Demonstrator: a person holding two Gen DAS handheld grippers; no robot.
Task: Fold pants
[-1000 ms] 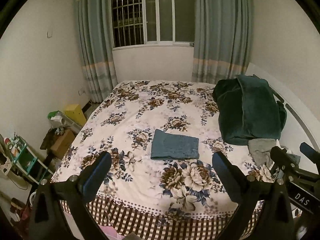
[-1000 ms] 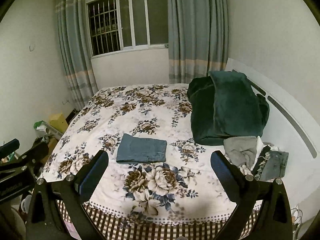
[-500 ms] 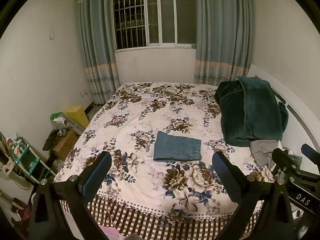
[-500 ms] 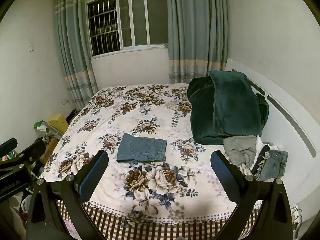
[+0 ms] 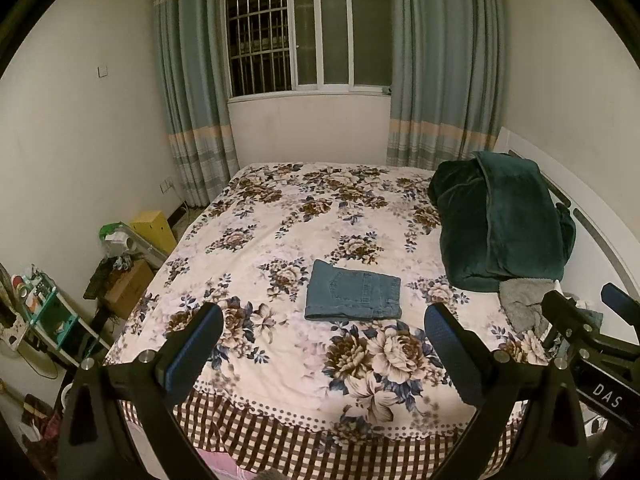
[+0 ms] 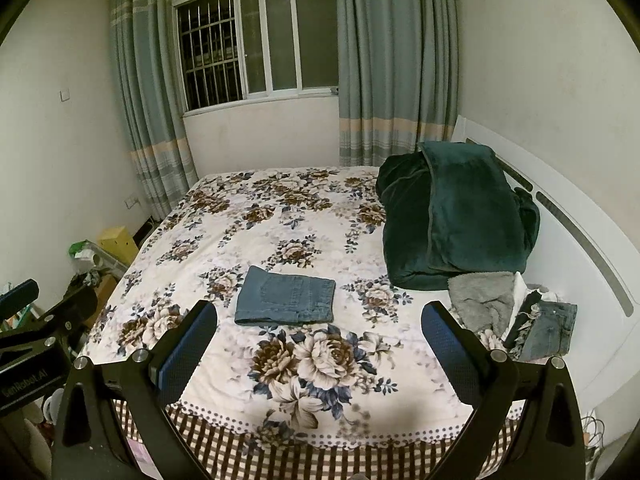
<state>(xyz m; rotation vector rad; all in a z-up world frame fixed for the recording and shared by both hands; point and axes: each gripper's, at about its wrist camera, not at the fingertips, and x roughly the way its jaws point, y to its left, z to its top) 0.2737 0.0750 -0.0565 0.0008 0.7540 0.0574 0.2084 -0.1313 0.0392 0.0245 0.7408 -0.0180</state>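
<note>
Denim pants lie folded mid-bed; both your tongs, left and right, gape empty. Only the right view shows another jeans pile by the headboard.

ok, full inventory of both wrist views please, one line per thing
folded jeans: 1, blue denim, flat mid-bed
bed: 1, floral cover, checked hem
blanket: 1, dark green, heaped by the headboard
grey garment: 1, below the blanket
second denim piece: 1, blue, right bed edge
window: 1, barred on left, between grey-blue curtains
yellow box: 1, floor left of bed
left gripper: black, jaws open, empty
right gripper: black, jaws open, empty
</note>
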